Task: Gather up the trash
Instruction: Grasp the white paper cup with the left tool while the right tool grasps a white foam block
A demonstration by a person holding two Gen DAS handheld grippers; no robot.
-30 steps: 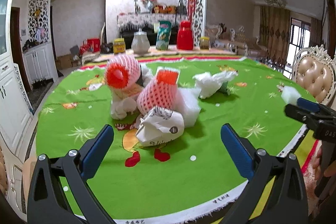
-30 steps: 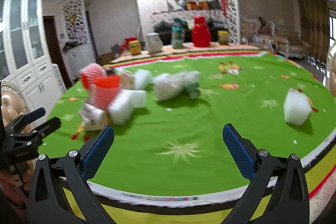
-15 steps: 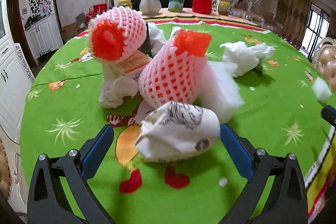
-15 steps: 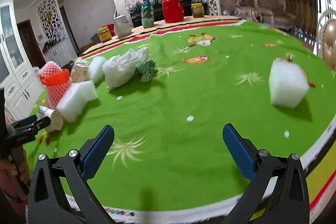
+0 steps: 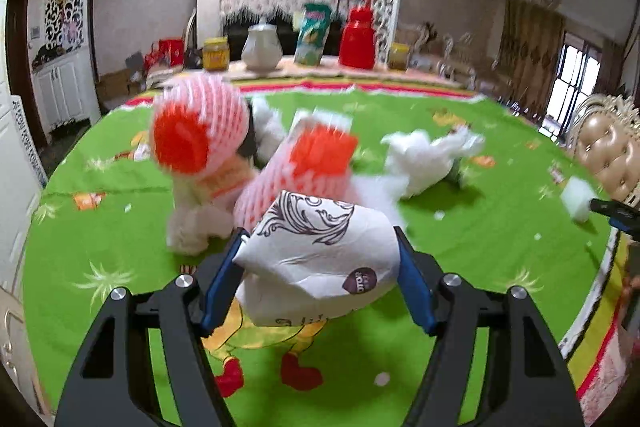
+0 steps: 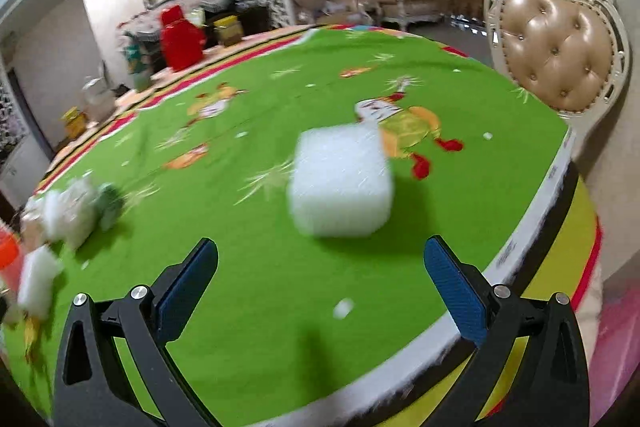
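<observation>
In the left wrist view my left gripper (image 5: 318,255) is shut on a crumpled white paper wrapper (image 5: 320,255) with a dark scroll print, held just above the green tablecloth (image 5: 480,247). Behind it lie two red-and-white foam fruit nets (image 5: 196,131) (image 5: 304,171), white foam pieces and a crumpled white bag (image 5: 424,159). In the right wrist view my right gripper (image 6: 320,279) is open and empty, with a white foam block (image 6: 340,183) on the cloth just ahead of its fingertips.
The round table's edge (image 6: 552,211) runs close on the right, with a padded beige chair (image 6: 556,55) behind it. A red jug (image 5: 357,39), a white pot (image 5: 262,45), jars and a green packet (image 5: 314,35) stand at the far side. A small foam block (image 5: 576,199) lies at the right.
My left gripper has closed on the paper wrapper and lifted it slightly. My right gripper has swung right and moved up to the white foam block, still open.
</observation>
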